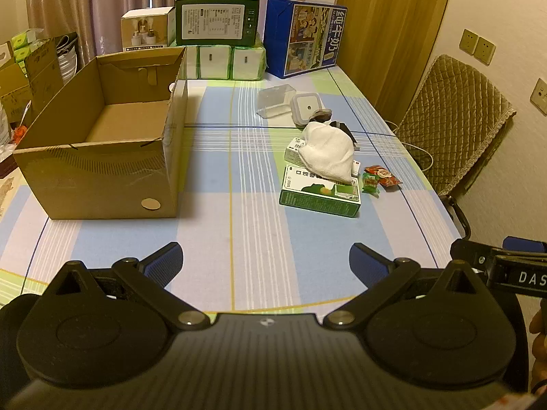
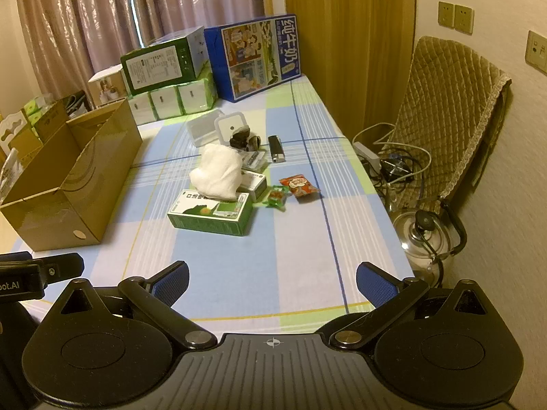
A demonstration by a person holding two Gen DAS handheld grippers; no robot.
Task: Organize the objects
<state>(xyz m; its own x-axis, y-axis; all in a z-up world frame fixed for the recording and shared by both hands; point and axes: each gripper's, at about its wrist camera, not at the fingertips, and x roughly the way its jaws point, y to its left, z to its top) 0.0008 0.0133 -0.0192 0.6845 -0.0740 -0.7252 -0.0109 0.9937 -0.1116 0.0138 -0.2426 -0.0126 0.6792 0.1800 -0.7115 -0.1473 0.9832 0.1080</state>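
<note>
grippers wide over a cluttered bench

clutter lies in one loose group on the right half of the bench [image 1: 239, 239], which wears a checked cloth of blue, green and white. one open cardboard box [image 1: 102, 157] stands on the left, its brown floor bare. counted in the group: one flat green carton [image 2: 212, 217] nearest, one smaller white carton [image 2: 254, 184] just behind it, and one soft white cloth bundle [image 2: 217, 174] slumped across both. two crinkly snack packets lie just right of them, a green packet [image 2: 277, 198] and a red packet [image 2: 301, 186], close together. farther back sit one clear plastic tub [image 2: 201, 128], one square white lidded container [image 2: 230, 126], some small dark items too blurred to tell, and one black lighter-shaped object [image 2: 276, 148].

along the far edge stand one blue milk carton box [image 1: 304, 41], one green box [image 1: 215, 20] stacked on white-and-green tissue packs [image 1: 225, 61], and one small white box [image 1: 145, 30].

the left gripper [image 1: 266, 263] hangs above the near edge, blue ribbed pads spread wide, nothing between them. the right gripper [image 2: 272, 282] is likewise wide apart and empty.
</note>
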